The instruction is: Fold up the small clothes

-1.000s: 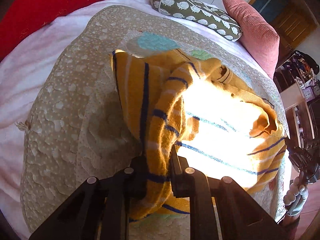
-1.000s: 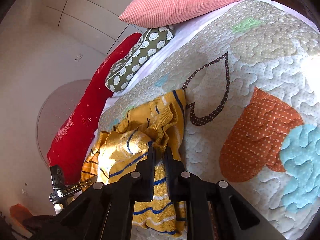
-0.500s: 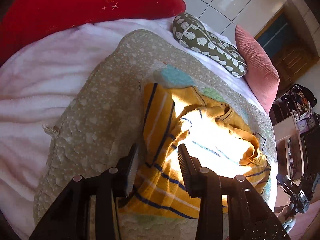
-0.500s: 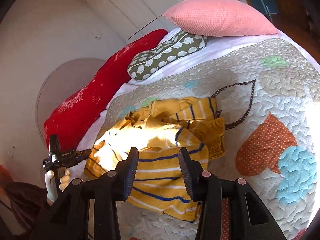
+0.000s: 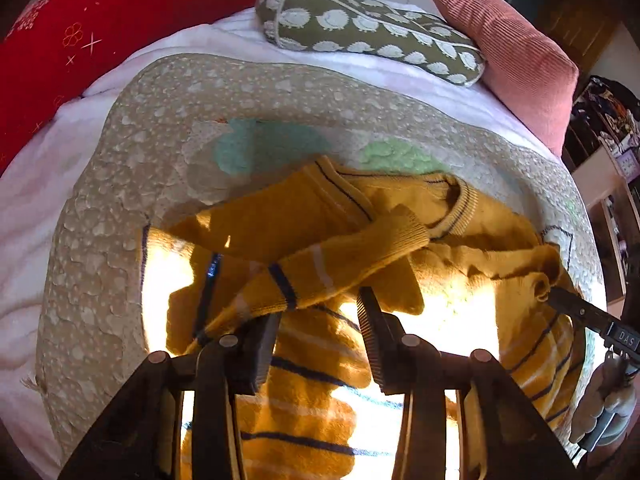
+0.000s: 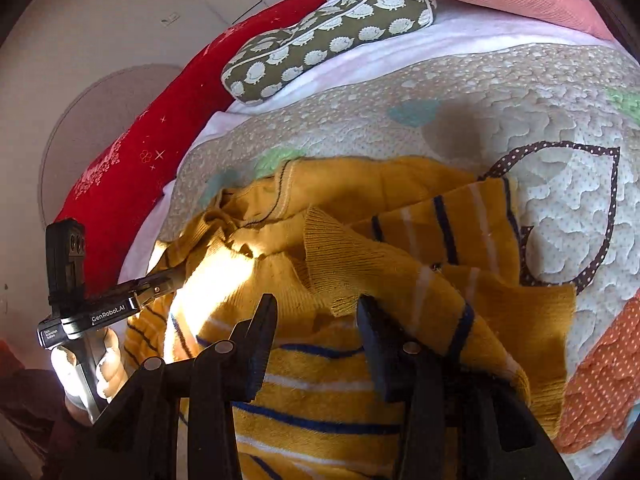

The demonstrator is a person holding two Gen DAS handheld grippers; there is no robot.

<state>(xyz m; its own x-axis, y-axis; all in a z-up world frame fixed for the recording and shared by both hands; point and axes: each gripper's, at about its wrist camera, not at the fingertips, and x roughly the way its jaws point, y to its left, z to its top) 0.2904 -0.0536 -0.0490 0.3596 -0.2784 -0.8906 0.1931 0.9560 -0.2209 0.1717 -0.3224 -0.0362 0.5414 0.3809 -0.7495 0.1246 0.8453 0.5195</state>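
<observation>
Both sleeves just released and folded inward, left gripper and right gripper hover spread, empty, over the yellow sweater.

Home bedroom, quilted bedspread (patchwork shapes), red bolster, hedgehog-print cushion, pink pillow

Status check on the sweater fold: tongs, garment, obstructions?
Left tongs open, gripping nothing. Right tongs open, empty. Mustard-yellow knit sweater with navy and white stripes lies crumpled on patchwork quilt, sleeves crossed. Nothing blocking.
</observation>
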